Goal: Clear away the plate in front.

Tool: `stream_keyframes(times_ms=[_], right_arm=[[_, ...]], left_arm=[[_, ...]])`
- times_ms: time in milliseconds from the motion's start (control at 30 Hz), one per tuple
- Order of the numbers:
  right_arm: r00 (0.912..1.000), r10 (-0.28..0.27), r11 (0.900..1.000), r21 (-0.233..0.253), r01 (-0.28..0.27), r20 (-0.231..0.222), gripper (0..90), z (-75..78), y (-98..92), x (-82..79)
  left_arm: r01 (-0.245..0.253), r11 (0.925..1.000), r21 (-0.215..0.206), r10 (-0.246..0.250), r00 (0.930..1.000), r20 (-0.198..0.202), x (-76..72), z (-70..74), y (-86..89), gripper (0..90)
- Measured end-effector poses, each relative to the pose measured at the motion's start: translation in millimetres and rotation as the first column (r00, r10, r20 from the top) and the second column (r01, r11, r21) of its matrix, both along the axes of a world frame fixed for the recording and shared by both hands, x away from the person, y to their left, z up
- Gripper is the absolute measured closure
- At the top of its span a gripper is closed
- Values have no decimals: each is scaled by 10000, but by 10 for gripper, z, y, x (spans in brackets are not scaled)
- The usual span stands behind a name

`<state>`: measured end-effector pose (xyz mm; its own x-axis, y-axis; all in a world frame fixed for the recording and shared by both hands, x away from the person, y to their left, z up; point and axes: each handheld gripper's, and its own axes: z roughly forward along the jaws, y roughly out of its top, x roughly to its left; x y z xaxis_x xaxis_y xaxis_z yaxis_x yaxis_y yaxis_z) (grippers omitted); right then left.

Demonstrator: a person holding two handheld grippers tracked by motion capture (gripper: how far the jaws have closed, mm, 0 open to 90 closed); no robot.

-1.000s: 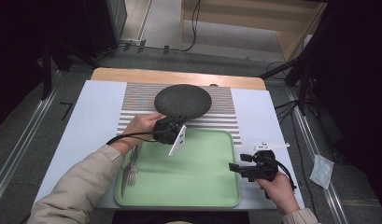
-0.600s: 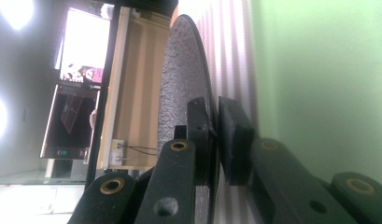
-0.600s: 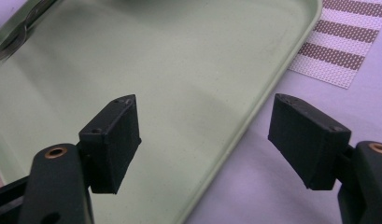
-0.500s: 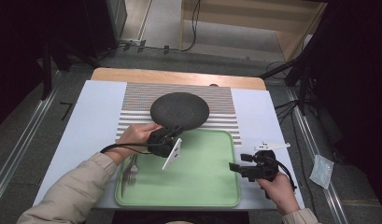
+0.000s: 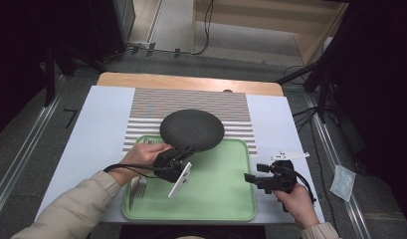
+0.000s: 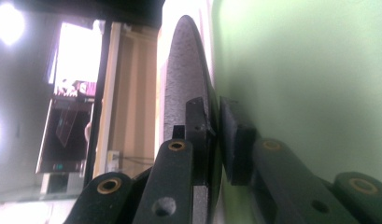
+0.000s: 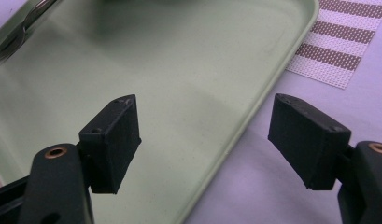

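A dark round plate [image 5: 192,129] hangs over the far edge of the pale green tray [image 5: 216,189]. My left gripper [image 5: 183,152] is shut on the plate's near rim. In the left gripper view the jaws pinch the plate [image 6: 179,79] edge-on at my left gripper [image 6: 212,109], with the tray [image 6: 296,70] behind. My right gripper [image 5: 248,178] is held at the tray's right edge. Its jaws stand wide apart with nothing between them in the right gripper view, where the right gripper [image 7: 202,126] hovers above the tray's rim [image 7: 254,112].
A fork [image 5: 140,188] lies in the tray's near left corner and shows as a fork [image 7: 20,28] beyond the right jaws. A striped mat [image 5: 191,99] covers the table's far middle. A small plastic bag [image 5: 343,179] lies on the floor at the right.
The left gripper has drawn the dark plate toward the person, from over the striped mat to over the tray's far edge. The right gripper has stayed put.
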<state>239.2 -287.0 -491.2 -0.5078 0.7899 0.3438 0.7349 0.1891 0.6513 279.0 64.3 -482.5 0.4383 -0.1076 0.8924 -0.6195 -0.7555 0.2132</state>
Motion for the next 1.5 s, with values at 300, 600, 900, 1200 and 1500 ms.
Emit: stream_keyframes(times_ms=[300,600,900,1200,1500], right_arm=[[10000,-39,10000,-9,39,1,229,0,-5,1],[10000,-20,10000,-11,20,27,229,-1,-5,-1],[10000,-31,10000,-36,31,-10,230,-1,-2,-1],[10000,-40,10000,-52,40,1,230,-2,-3,-2],[10000,-46,10000,-68,45,-23,230,-3,1,-2]], left_arm=[[146,9997,188,-144,9998,-130,-150,8,27,828],[519,9984,235,-513,9984,-243,-303,6,58,820],[719,9973,155,-717,9974,-94,-444,16,95,820],[926,9954,260,-923,9956,-150,-608,9,134,815],[975,9934,604,-924,9923,-824,-727,-12,161,845]])
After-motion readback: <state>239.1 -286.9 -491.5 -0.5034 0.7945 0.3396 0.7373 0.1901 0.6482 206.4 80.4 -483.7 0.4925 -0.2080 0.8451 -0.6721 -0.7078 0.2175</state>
